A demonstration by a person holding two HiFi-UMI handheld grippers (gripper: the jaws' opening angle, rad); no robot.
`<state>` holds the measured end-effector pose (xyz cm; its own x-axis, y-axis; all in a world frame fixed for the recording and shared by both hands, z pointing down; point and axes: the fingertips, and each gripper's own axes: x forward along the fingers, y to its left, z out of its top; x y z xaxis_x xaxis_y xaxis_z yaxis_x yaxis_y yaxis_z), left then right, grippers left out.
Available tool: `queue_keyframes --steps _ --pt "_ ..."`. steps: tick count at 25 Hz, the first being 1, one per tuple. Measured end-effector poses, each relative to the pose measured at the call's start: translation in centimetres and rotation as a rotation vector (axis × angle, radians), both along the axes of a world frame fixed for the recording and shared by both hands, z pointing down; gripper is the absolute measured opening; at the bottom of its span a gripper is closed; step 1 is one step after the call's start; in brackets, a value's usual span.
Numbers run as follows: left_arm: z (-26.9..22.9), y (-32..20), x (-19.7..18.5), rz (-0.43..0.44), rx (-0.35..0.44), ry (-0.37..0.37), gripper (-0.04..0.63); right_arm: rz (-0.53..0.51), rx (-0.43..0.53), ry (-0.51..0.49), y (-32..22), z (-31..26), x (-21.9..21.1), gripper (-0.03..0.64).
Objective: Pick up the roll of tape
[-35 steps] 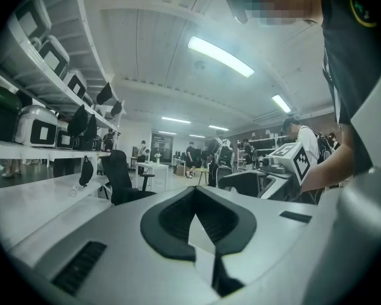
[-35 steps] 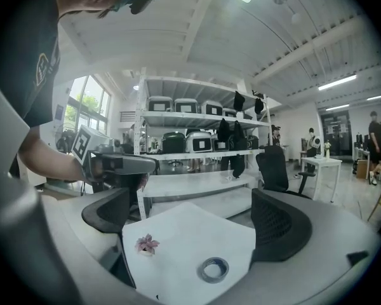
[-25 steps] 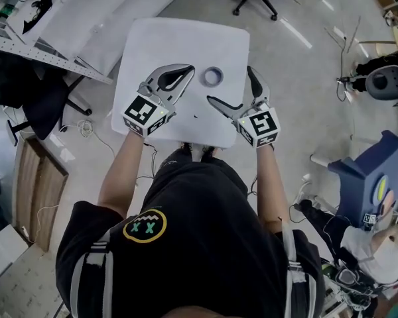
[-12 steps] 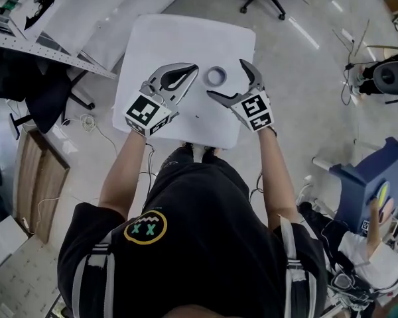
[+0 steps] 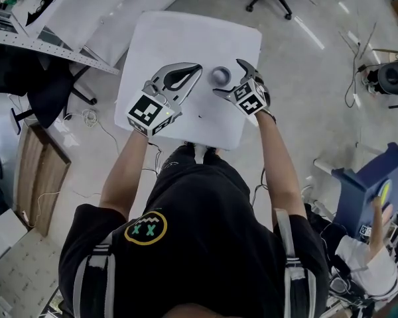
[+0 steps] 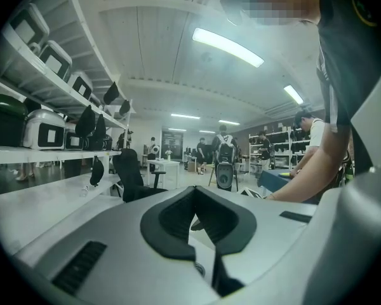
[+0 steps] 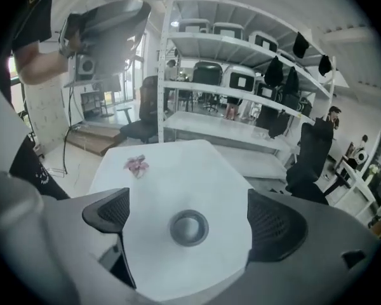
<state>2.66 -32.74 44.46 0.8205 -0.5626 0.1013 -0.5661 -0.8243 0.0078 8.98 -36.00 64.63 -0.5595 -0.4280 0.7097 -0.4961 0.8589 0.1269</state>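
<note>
Right claw (image 7: 190,216), jaws spread wide, frames the tape roll (image 5: 220,75), which lies flat on the white counter (image 5: 186,35). Left claw (image 6: 206,243) is pressed together, empty. Closing too high could skid the low roll away. Count: one roll, one pink scrap (image 7: 138,165), two claws.

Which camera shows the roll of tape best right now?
The right gripper view: the roll of tape lies flat on the white table, centred between the right hand-held gripper's open jaws, its ring and hole clear. The head view shows it only as a small grey ring. The left gripper view does not show it.
</note>
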Motion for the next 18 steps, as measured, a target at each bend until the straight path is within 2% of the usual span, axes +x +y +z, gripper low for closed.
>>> queue_keyframes --steps 11,18 --pt "0.2 -0.3 0.2 -0.011 -0.008 0.005 0.015 -0.24 -0.143 0.27 1.6 9.7 -1.1 0.575" --pt "1.0 -0.1 0.3 -0.021 -0.027 -0.006 0.015 -0.338 -0.249 0.388 2.8 15.9 -0.7 0.543"
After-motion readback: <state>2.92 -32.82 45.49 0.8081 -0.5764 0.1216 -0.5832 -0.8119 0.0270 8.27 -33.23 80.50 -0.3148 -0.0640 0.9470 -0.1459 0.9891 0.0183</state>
